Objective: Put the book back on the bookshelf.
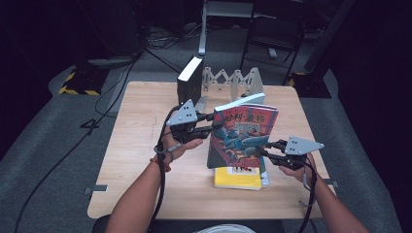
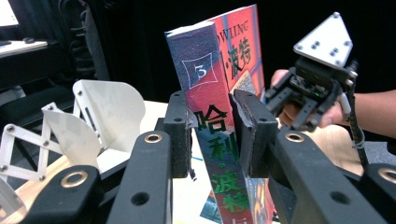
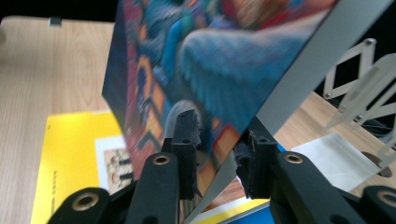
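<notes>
A thick paperback book point(image 1: 243, 138) is held upright above the worktop point(image 1: 141, 145), lifted clear of it. A colourful illustrated front cover in reds and blues, with green Chinese characters and a numeral 3 on the spine point(image 2: 205, 93), is shown. The spine is clamped between the left claw point(image 2: 212, 135), and the lower page edge is pinched by the right claw point(image 3: 217, 154)
</notes>
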Tool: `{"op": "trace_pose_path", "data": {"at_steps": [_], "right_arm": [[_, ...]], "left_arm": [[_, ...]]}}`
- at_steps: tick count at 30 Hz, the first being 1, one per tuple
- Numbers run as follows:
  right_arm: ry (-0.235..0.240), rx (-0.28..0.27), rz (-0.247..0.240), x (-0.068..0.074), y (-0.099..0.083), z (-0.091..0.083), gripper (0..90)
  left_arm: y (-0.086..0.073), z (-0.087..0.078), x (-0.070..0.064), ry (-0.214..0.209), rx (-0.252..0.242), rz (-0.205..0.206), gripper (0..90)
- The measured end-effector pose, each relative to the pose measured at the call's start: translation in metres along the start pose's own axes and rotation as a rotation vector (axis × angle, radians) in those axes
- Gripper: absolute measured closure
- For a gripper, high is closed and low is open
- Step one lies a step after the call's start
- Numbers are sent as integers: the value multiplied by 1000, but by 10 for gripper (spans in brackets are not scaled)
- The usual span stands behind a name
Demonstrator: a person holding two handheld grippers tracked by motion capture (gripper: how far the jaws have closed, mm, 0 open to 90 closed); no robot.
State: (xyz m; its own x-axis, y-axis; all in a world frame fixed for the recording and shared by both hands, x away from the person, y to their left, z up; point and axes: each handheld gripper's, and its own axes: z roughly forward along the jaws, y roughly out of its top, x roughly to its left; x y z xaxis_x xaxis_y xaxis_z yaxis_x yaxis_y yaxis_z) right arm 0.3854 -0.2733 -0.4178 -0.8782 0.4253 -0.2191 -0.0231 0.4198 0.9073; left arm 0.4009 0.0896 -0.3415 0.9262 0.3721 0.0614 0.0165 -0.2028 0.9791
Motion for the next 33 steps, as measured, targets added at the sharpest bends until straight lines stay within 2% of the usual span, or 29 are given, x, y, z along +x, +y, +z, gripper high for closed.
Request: {"op": "trace_pose_path", "data": {"at_steps": [3,6,7,10,13,15,16,18,19,20,23,26,27,28,29,30,33], "right_arm": [[-32,-36,47,-5,6,-3,634],[-55,-77,66,-12,16,-6,577],[-55,-77,66,-12,16,-6,577],[-70,-104,62,-17,32,-12,516],[-59,-121,56,-24,49,-16,465],[-10,-132,67,-31,59,-16,427],[4,-134,60,-35,64,-16,442],[67,-162,70,-40,72,-16,448],[88,-155,68,-42,76,-15,503],[85,-153,56,-42,78,-15,631],[137,-206,27,-41,85,-19,847],[144,-198,15,-37,90,-19,862],[143,-193,12,-37,90,-19,850],[131,-188,8,-36,91,-20,776],[109,-184,10,-35,91,-20,650],[64,-170,25,-36,90,-18,537],[77,-168,42,-39,87,-18,486]], "left_arm": [[0,-1,-4,-14,-11,11,700],[0,-1,-8,-23,-9,17,705],[0,-1,-8,-23,-9,17,706],[1,-3,-10,-36,-3,27,709],[1,-3,-11,-51,-5,29,714],[1,-4,-12,-61,-3,31,718],[1,-4,-12,-63,-3,34,719],[1,-5,-12,-76,-10,20,721],[0,-5,-12,-72,-11,17,722],[0,-5,-11,-70,-14,10,722],[1,-4,-10,-61,-11,12,722],[0,-5,-9,-51,-11,4,718],[0,-6,-8,-56,-11,7,719],[0,-6,-8,-62,-10,8,720],[0,-7,-9,-78,-15,18,721],[0,-7,-10,-90,-13,30,722],[0,-7,-11,-98,-17,31,722]]}}
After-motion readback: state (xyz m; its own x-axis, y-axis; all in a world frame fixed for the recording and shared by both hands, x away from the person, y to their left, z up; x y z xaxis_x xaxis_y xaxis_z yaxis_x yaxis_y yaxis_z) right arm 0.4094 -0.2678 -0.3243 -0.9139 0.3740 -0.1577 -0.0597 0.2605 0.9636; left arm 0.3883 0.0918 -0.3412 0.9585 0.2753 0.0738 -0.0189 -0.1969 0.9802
